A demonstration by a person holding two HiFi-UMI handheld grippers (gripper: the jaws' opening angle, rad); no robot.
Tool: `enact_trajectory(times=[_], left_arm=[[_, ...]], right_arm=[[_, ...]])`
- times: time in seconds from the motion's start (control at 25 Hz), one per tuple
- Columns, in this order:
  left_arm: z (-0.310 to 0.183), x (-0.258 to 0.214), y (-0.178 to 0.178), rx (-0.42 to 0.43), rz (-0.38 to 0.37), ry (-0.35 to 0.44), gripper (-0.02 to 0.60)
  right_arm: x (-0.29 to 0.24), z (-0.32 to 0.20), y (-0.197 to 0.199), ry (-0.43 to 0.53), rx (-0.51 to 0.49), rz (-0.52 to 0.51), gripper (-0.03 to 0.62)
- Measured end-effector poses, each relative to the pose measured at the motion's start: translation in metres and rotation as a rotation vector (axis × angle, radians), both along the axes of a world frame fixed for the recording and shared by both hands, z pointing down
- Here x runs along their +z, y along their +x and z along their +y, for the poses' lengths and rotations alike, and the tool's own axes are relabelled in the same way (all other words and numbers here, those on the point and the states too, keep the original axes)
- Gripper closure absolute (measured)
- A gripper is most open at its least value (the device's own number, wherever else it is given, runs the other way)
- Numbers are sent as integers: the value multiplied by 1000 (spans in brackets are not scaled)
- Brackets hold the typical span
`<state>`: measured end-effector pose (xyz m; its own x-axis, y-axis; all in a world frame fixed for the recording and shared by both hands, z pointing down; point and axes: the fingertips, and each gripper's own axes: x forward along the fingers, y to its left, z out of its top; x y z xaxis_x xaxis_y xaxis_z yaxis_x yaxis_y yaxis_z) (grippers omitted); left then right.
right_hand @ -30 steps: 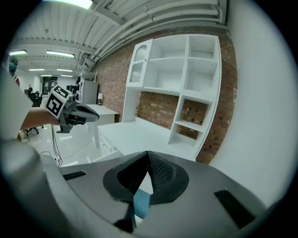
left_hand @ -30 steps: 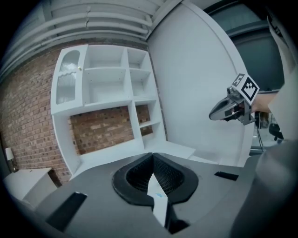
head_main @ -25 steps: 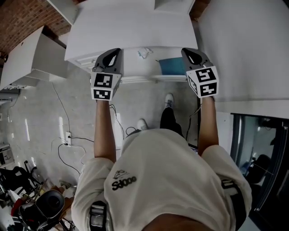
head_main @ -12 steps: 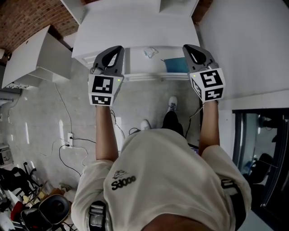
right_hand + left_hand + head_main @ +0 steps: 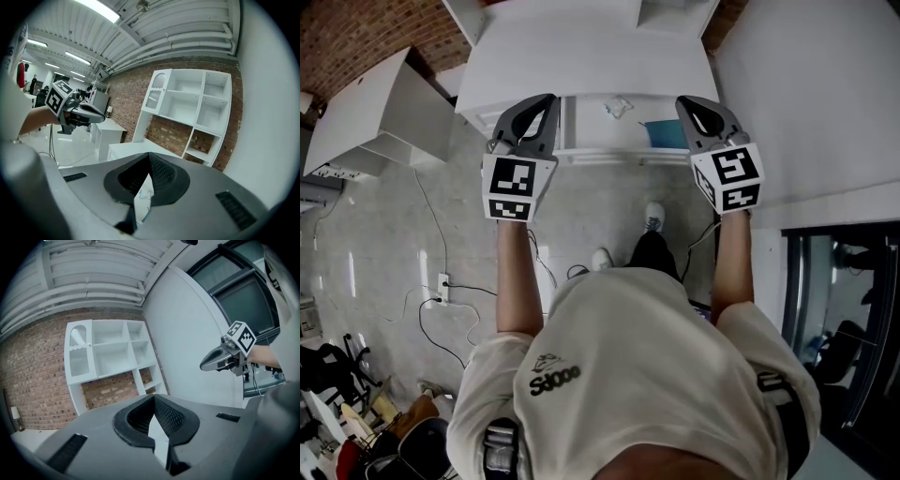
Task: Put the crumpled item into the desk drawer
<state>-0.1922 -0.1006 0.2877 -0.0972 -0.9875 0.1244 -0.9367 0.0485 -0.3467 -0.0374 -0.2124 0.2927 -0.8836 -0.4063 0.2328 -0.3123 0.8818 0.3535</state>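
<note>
Your left claw (image 5: pixel 546 101) and right claw (image 5: pixel 686 101) each closed tip to tip on nothing, held out side by side at the white counter's (image 5: pixel 581 56) front edge, crumpled item (image 5: pixel 619 106) lying in the open drawer (image 5: pixel 600 156) between them, blue thing (image 5: pixel 666 134) near it.

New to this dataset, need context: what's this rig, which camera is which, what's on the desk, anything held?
No robot: a person holds a claw in each hand, left claw and right claw. The marker cubes belong to them. The head view looks steeply down from the person's head onto both and the desk. Each gripper view rides on one claw and looks along its jaws, here toward a white shelf. A crumpled item and a blue thing lie at the desk's front, apparently in an open drawer. Both claws are shut and hold nothing.
</note>
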Motion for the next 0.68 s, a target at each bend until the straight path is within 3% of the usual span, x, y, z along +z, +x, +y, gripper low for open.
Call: enact_trajectory(times=[0.68], left_arm=[[-6, 19, -18, -32, 13, -33, 563]], right_arm=[[20, -9, -24, -20, -53, 49, 589]])
